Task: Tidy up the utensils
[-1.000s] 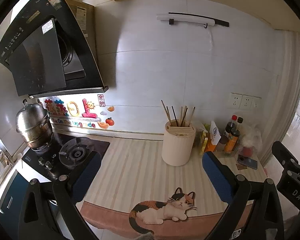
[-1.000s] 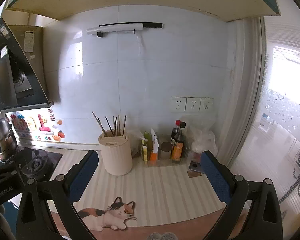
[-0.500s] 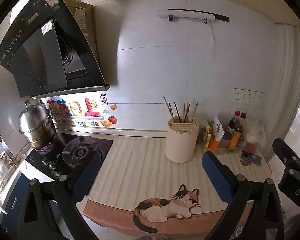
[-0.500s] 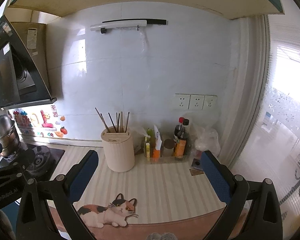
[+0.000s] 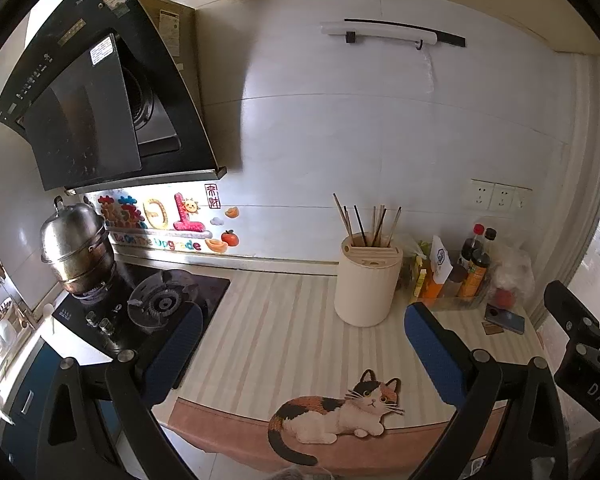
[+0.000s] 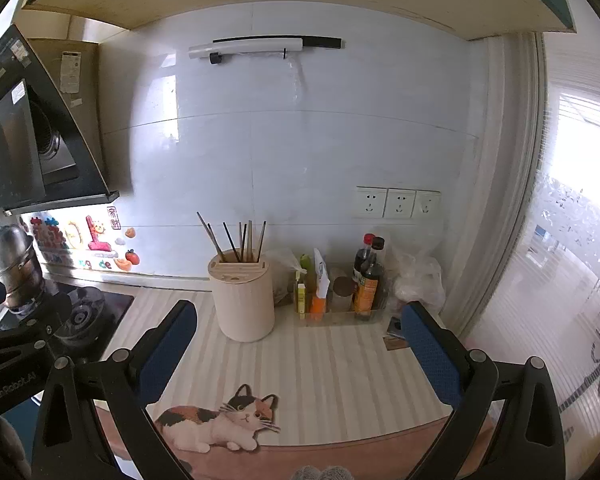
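Both our left claw [image 5: 300, 346] and right claw [image 6: 298, 342] hang wide open, empty, before the cream holder [image 5: 367, 280] where the chopsticks [image 5: 366, 222] stand; a careless reach could topple it.

Both wrist cameras are hanging back off the counter's front edge and looking slightly down toward the wall, with the cream utensil holder [image 5: 367, 280] [image 6: 243, 297] well ahead of each lens. The left wrist view is sitting left of the holder, placing it right of centre and taking in the stove [image 5: 156, 304] and range hood [image 5: 100, 92], while the right wrist view is sitting right of the holder, pushing it left of centre and catching the window. Both are sharing the holder, the cat mat [image 5: 336, 412] [image 6: 220, 420] before it, the bottles [image 5: 474, 268] [image 6: 368, 280] right of it and the outlets above those.
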The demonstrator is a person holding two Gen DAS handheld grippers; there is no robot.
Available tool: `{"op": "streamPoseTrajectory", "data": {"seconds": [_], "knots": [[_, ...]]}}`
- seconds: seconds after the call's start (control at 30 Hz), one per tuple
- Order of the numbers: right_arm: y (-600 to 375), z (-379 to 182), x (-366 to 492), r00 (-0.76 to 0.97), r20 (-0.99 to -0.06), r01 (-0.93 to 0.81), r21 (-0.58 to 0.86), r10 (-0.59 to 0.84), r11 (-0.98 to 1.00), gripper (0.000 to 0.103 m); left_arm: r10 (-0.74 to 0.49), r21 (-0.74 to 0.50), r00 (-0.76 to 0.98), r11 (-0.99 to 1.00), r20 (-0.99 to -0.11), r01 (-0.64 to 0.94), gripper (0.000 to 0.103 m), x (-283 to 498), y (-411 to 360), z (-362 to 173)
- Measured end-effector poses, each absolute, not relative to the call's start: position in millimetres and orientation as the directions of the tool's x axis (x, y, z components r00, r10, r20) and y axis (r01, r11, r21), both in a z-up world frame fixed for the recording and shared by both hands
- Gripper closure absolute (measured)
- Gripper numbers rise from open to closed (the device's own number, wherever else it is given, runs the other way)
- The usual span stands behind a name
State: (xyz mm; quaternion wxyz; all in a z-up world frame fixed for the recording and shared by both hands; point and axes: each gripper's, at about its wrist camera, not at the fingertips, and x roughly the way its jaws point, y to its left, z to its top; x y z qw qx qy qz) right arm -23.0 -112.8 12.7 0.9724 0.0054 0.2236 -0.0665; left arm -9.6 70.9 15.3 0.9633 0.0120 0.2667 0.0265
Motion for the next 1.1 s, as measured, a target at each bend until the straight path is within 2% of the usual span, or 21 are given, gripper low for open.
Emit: {"op": "streamPoseTrajectory", "data": {"seconds": [1.1], "knots": [[-112.2,12.8,-21.6,0.89,-0.441,0.116,-0.021,-0.113,0.993,0.0,0.06,0.033,0.856,0.998,-0.514,-0.051,0.0,-5.8,75.0,16.3]]}}
